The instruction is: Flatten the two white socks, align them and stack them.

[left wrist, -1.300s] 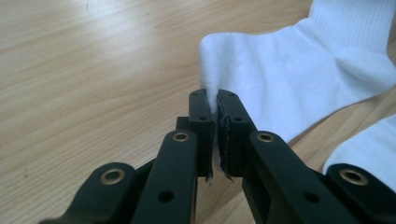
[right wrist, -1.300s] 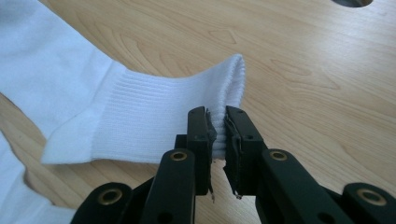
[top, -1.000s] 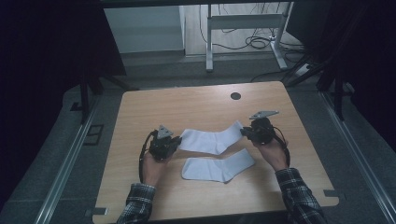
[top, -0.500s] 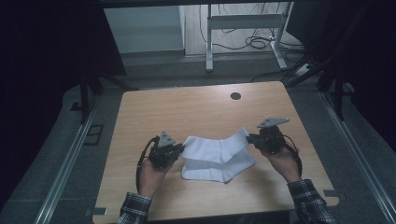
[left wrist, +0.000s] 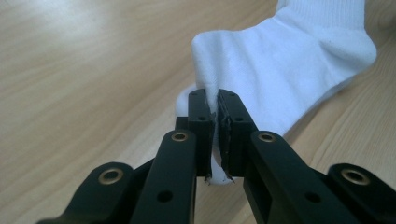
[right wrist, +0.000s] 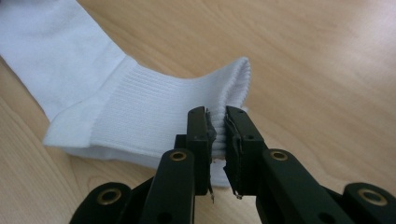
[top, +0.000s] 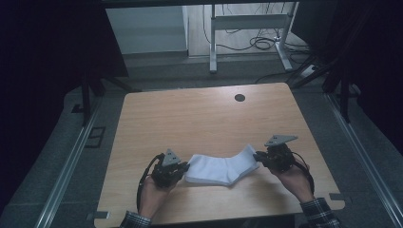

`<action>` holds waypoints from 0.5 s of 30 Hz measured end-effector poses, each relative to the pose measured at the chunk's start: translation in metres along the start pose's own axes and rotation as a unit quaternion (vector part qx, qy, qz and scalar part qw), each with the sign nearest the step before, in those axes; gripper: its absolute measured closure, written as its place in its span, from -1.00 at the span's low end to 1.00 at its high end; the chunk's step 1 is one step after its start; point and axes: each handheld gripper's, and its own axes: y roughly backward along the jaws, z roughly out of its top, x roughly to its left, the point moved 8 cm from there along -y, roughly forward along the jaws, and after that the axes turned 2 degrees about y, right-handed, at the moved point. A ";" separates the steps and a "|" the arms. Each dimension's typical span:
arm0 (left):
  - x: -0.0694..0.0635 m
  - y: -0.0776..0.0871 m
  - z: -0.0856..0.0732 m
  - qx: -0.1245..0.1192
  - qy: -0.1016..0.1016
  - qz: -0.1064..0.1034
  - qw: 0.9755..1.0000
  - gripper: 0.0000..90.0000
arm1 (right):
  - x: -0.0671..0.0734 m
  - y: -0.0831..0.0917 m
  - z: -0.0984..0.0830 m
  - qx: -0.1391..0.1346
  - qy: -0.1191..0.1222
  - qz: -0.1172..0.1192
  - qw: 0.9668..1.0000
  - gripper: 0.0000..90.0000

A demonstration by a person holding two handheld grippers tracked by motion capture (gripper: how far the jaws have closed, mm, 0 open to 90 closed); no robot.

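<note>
The white sock [top: 221, 168] is pinched at its toe end by the left gripper [top: 183, 167]. Its ribbed cuff, at 3 o'clock, is clamped by the right gripper [top: 256, 156].

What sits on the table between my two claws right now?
In the high view, the white socks span the whole stretch: the left claw is shut on the toe end, the right claw on the ribbed cuff. Nothing else lies between them.
</note>
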 end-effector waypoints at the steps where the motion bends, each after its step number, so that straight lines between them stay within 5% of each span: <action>1: 0.000 -0.002 -0.002 0.003 0.000 0.000 1.000 0.87 | 0.000 -0.002 -0.002 0.002 -0.002 0.001 1.000 0.76; 11: 0.001 -0.027 -0.024 0.042 -0.006 0.017 0.999 0.83 | -0.002 -0.019 -0.023 0.035 -0.007 0.001 0.999 0.66; 15: 0.002 -0.023 -0.017 0.017 -0.001 0.031 0.999 0.41 | -0.007 -0.017 -0.024 0.030 -0.007 -0.013 0.999 0.51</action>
